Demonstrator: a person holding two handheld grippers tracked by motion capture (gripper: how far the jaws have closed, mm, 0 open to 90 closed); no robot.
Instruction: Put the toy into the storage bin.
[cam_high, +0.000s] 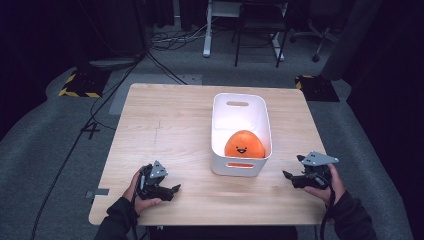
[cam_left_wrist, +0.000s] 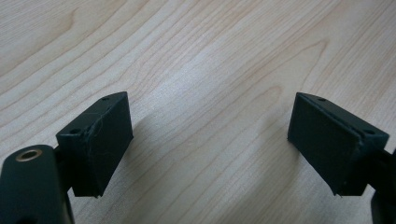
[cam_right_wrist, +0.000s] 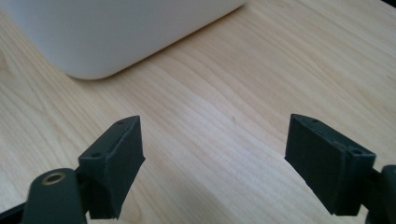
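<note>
A white plastic bin (cam_high: 241, 100) stands on the wooden table (cam_high: 160, 130), right of centre. Inside it, at the near end, lies an orange round plush toy (cam_high: 244, 144) with a smiling face. My left gripper (cam_high: 174, 190) rests low near the table's front left, held in a hand, jaws wide apart with nothing between them (cam_left_wrist: 210, 149). My right gripper (cam_high: 287, 176) sits at the front right, just right of the bin, jaws also wide apart and empty (cam_right_wrist: 215, 163). The bin's rounded white corner (cam_right_wrist: 107, 37) is close ahead in the right gripper view.
Bare light wood grain (cam_left_wrist: 196, 70) lies under both grippers. Beyond the table are grey floor, cables (cam_high: 165, 40), a chair base (cam_high: 315, 35) and desk legs (cam_high: 207, 30). Yellow-black striped blocks (cam_high: 77, 85) sit on the floor at far left and far right.
</note>
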